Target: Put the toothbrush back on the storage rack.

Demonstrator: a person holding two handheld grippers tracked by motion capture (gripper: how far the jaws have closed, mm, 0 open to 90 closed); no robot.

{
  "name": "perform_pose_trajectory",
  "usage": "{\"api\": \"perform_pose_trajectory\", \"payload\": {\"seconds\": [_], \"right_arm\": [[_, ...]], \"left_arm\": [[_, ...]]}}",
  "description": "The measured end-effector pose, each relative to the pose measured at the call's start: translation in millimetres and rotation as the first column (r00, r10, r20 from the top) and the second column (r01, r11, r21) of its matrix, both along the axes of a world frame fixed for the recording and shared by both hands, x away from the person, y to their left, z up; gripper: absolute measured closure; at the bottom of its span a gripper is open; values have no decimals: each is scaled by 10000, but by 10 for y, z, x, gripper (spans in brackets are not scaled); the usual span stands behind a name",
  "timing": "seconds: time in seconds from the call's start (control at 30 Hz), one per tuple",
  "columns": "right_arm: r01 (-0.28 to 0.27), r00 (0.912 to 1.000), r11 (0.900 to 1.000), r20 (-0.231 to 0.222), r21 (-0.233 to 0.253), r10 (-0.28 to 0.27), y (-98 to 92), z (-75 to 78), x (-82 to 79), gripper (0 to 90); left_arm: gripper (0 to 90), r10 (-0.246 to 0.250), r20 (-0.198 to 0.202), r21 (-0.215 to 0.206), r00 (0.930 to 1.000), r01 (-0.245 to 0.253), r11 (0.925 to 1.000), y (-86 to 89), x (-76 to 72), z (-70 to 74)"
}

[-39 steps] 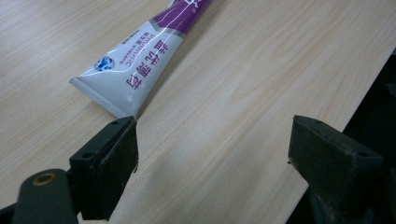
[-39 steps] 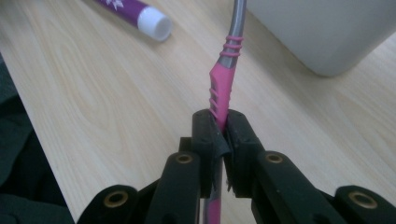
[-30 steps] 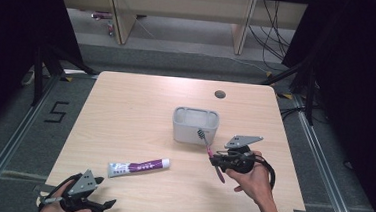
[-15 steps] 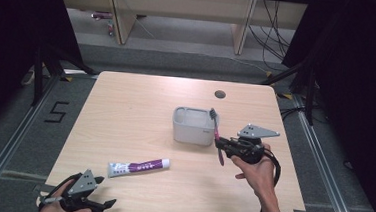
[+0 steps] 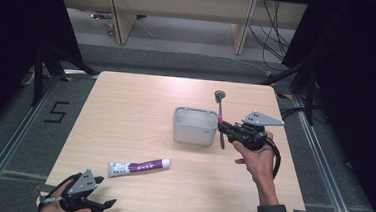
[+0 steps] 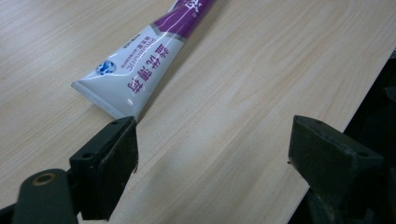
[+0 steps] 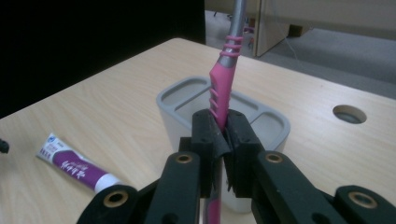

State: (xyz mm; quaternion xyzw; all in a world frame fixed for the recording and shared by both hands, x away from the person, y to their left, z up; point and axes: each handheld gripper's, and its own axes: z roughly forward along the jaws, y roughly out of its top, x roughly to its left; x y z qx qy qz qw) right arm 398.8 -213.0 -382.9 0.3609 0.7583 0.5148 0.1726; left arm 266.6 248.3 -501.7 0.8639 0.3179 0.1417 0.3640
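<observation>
Two grippers are at work over a wooden table [image 5: 125, 111]. Since a second ago the toothbrush [image 5: 220, 119] has swung upright. Left gripper [image 5: 103, 205] rests released at the near edge, toothpaste tube [image 5: 138, 167] just ahead. Right gripper [image 5: 223, 130], raised, clamps the brush's pink handle just beside the grey holder [image 5: 193, 126].

A light wooden table [image 5: 125, 111] carries a grey holder [image 5: 193, 126] near its middle. A purple-and-white toothpaste tube [image 5: 138, 167] lies flat, nearer the person and left of the holder. A round hole [image 7: 349, 113] sits beyond the holder.
</observation>
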Motion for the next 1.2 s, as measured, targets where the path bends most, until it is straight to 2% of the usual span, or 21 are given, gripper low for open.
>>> {"api": "perform_pose_trajectory", "payload": {"seconds": [0.07, 0.13, 0.17, 0.23, 0.27, 0.37, 0.47, 0.5, 0.53, 0.57, 0.7, 0.73, 0.8, 0.93, 1.03, 1.17, 1.2], "right_arm": [[84, 10000, 9995, 12, 320, -84, -3, 22, 37, 834], [53, 9995, 9991, 308, 413, -65, 1, 31, 90, 834], [128, 9998, 9986, 136, 521, -136, 7, 44, 104, 834], [122, 9997, 9967, 223, 797, -140, 7, 37, 156, 834], [285, 9995, 9961, 101, 832, -294, 12, 42, 163, 835], [284, 9986, 9967, 419, 757, -316, 23, 64, 234, 834], [425, 9983, 9956, 373, 832, -457, 42, 101, 276, 834], [353, 9986, 9957, 375, 851, -386, 50, 108, 302, 834], [397, 9982, 9958, 418, 827, -432, 54, 110, 319, 834], [489, 9978, 9951, 411, 864, -526, 61, 115, 338, 834], [505, 9974, 9945, 466, 921, -549, 104, 122, 398, 834], [407, 9963, 9956, 715, 840, -467, 101, 117, 429, 834], [444, 9962, 9937, 700, 1024, -517, 127, 105, 470, 834], [564, 9956, 9942, 697, 920, -630, 147, 80, 549, 834], [697, 9948, 9934, 671, 912, -759, 155, 64, 605, 834], [825, 9933, 9910, 715, 1049, -903, 169, 48, 665, 834], [816, 9946, 9907, 550, 1089, -879, 181, 40, 675, 834]], "left_arm": [[156, 2, -5, 3, 10000, -2, 10000, -3, -1, -2], [156, -7, -5, 2, 10000, 7, 10000, -3, 0, -2], [156, -8, -6, 11, 10000, 8, 10000, -2, -1, 0], [156, 3, -1, 3, 10000, -3, 10000, -3, -3, -3], [156, 3, 8, -7, 10000, -3, 10000, -5, -3, -4], [156, -2, 1, -3, 10000, 2, 10000, -5, -2, -4], [156, -15, 7, -13, 10000, 15, 10000, -6, -2, -3], [156, 26, -29, -196, 10000, -26, 9998, -15, -8, -7], [156, 29, -20, -209, 10000, -29, 9998, -16, -10, -7], [156, -20, 23, -5, 10000, 20, 10000, -5, -4, -1], [156, -28, 27, -11, 10000, 28, 10000, -9, -5, -4], [156, -31, 17, -12, 10000, 31, 10000, -9, -5, -4], [156, 28, -42, -61, 10000, -29, 10000, -13, -11, -7], [156, -56, -6, 24, 10000, 56, 10000, -10, -2, -7], [156, -54, -7, -76, 10000, 54, 10000, -16, -9, -6], [156, -71, -10, 3, 10000, 71, 10000, -9, -4, -7], [156, -67, -45, 54, 10000, 68, 10000, -8, -1, -6]]}}
